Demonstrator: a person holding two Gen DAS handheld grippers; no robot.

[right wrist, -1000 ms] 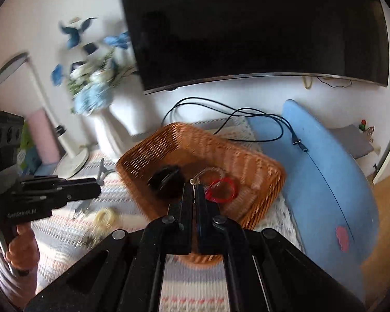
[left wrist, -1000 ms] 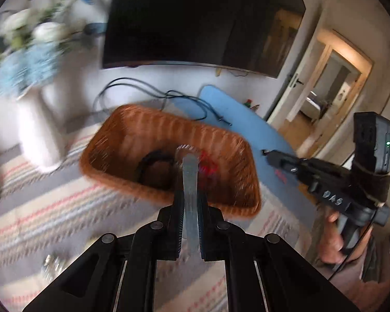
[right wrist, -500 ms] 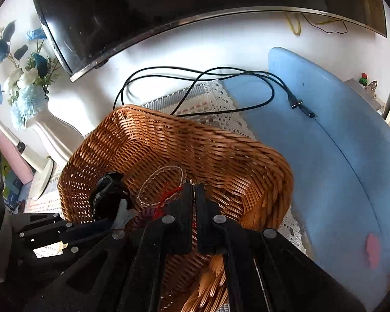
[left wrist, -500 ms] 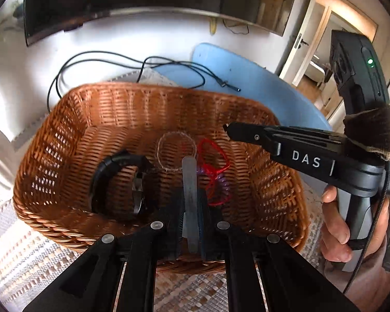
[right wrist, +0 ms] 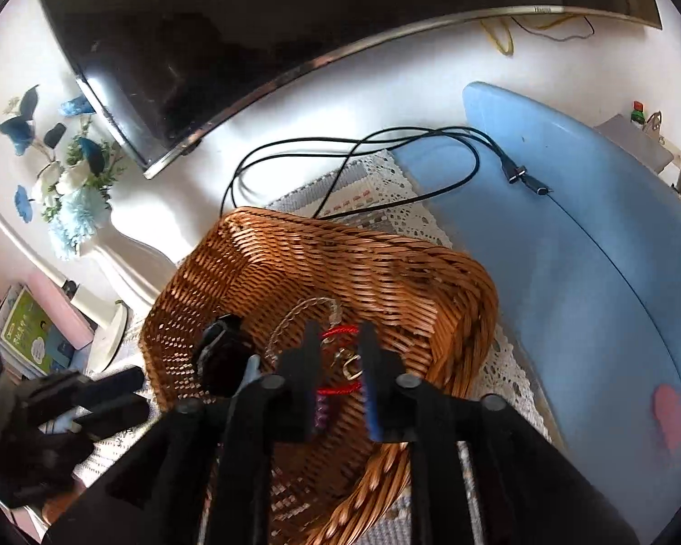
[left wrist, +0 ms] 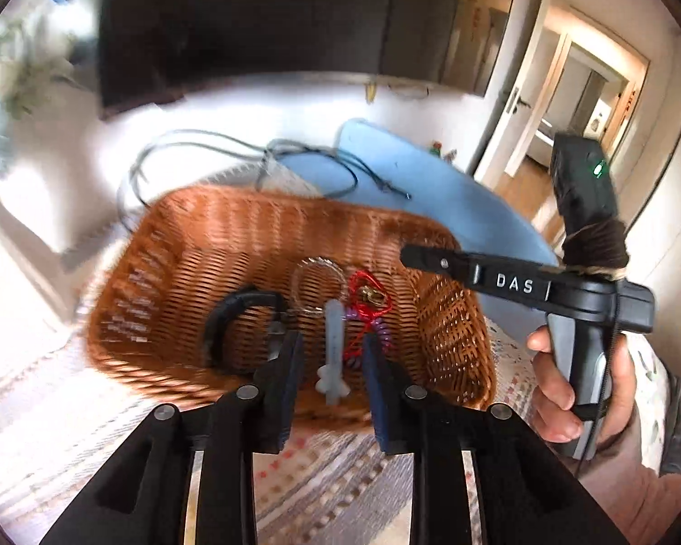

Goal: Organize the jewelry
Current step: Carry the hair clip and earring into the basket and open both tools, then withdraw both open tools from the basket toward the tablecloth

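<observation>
A brown wicker basket [left wrist: 181,245] [right wrist: 386,272] holds a black bracelet [left wrist: 231,313] [right wrist: 222,354], a clear beaded bracelet [left wrist: 315,268], a red cord [left wrist: 370,313] [right wrist: 340,331] and a purple coil [left wrist: 383,334]. My left gripper [left wrist: 332,340] hovers over the basket's near rim with its jaws opening. A pale blue clip [left wrist: 333,345] hangs loose between them, clear of both pads. My right gripper [right wrist: 339,331] [left wrist: 406,254] is above the basket's right side, also opening, with nothing pressed. A small gold piece [right wrist: 349,365] [left wrist: 367,295] lies on the red cord below it.
A dark TV [right wrist: 249,22] stands behind the basket. A black cable [right wrist: 340,150] runs onto a blue board [right wrist: 590,250] at the right. A white vase of blue flowers [right wrist: 77,209] and a white lamp base [right wrist: 109,331] stand at the left on the striped cloth [left wrist: 318,477].
Both grippers were shut and now stand partly open. The pale clip has come loose from the left pads. The right gripper has dropped lower over the basket, and the gold piece now lies inside.
</observation>
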